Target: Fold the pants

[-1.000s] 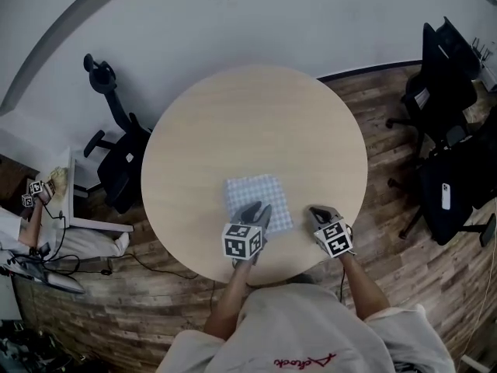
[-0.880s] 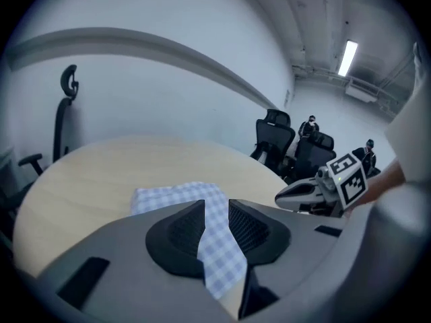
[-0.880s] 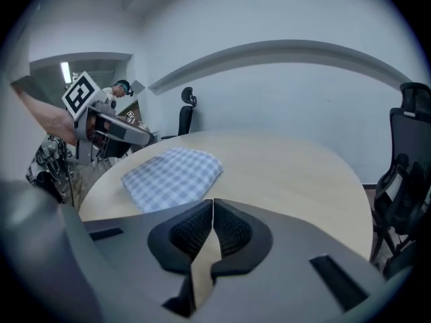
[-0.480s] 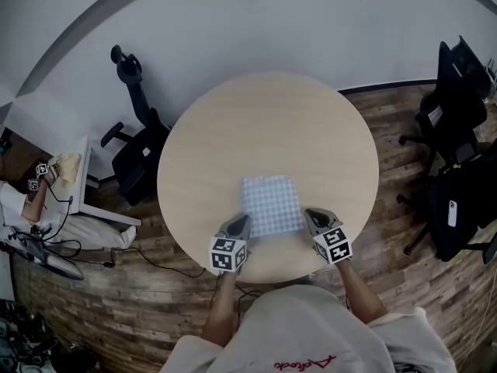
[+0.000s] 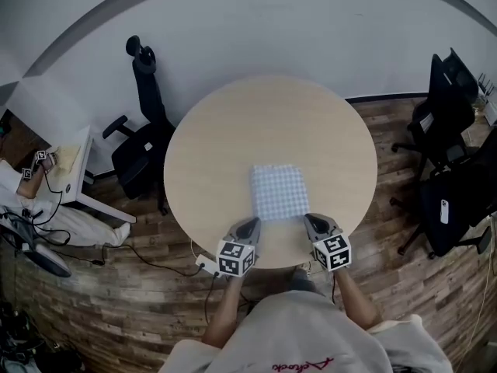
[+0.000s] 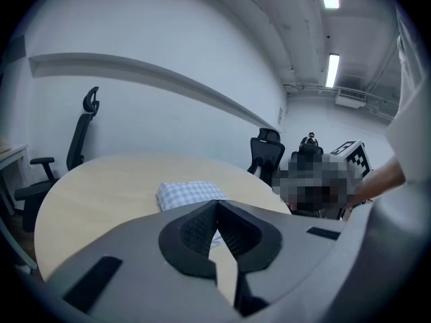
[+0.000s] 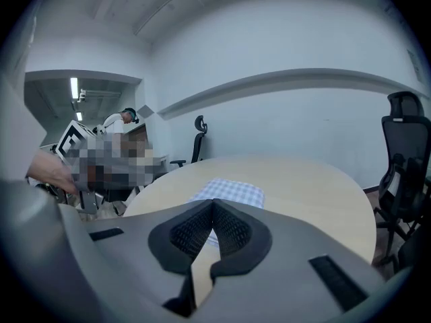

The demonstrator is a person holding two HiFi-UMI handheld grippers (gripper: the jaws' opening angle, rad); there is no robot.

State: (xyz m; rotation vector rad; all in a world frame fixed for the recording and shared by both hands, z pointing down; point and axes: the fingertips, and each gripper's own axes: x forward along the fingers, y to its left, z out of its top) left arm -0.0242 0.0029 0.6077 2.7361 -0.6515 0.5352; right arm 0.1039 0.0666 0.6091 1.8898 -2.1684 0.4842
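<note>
The checked pants (image 5: pixel 279 192) lie folded into a small flat rectangle on the round wooden table (image 5: pixel 233 146), toward its near side. They also show as a neat stack in the left gripper view (image 6: pixel 190 193) and the right gripper view (image 7: pixel 229 191). My left gripper (image 5: pixel 250 226) is shut and empty at the table's near edge, just short of the fold's near left corner. My right gripper (image 5: pixel 314 223) is shut and empty too, off the near right corner. Neither touches the cloth.
Black office chairs stand at the far left (image 5: pixel 144 142) and at the right (image 5: pixel 450 130) of the table. A white desk (image 5: pixel 66 185) with cables sits at the left. The floor is wood plank. A grey wall runs behind the table.
My left gripper let go of the pants and shut empty. Both grippers drew back toward the person, off the cloth to the table's near edge. The folded pants stayed where they lay.
</note>
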